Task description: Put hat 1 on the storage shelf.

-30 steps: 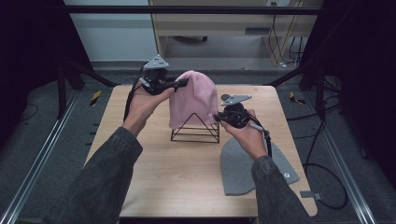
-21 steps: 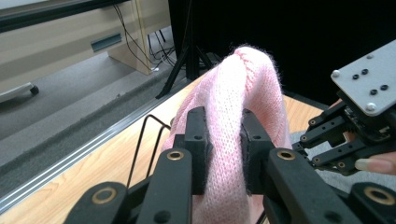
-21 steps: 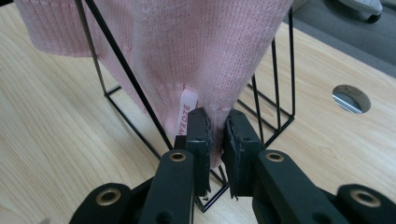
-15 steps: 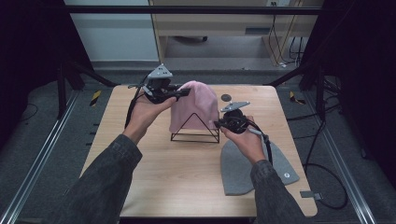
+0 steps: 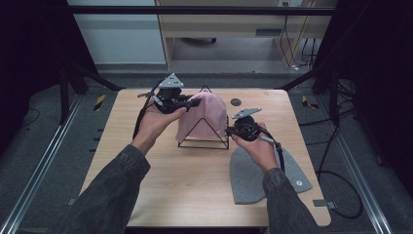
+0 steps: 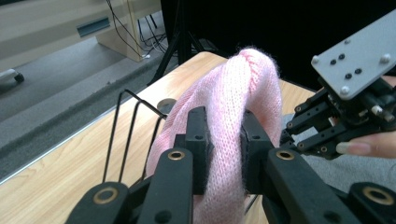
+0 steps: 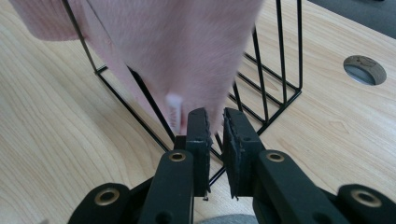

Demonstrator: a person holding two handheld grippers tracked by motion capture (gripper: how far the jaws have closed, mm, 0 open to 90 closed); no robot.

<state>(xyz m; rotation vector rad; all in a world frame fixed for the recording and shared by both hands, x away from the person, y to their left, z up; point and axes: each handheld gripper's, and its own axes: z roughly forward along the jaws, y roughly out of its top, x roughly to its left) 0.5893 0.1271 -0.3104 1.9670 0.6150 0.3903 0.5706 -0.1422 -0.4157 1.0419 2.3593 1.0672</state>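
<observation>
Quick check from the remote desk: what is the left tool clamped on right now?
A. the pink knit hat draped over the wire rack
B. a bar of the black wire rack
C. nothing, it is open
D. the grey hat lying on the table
A: in the left gripper view the left tool has both jaws pressed into a fold of the pink knit hat, which hangs over the black wire rack; the grey hat lies flat on the table, untouched.

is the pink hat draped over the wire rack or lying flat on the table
Draped over it. The pink hat hangs across the top of the black wire rack, off the table; the left gripper pinches its knit.
</observation>
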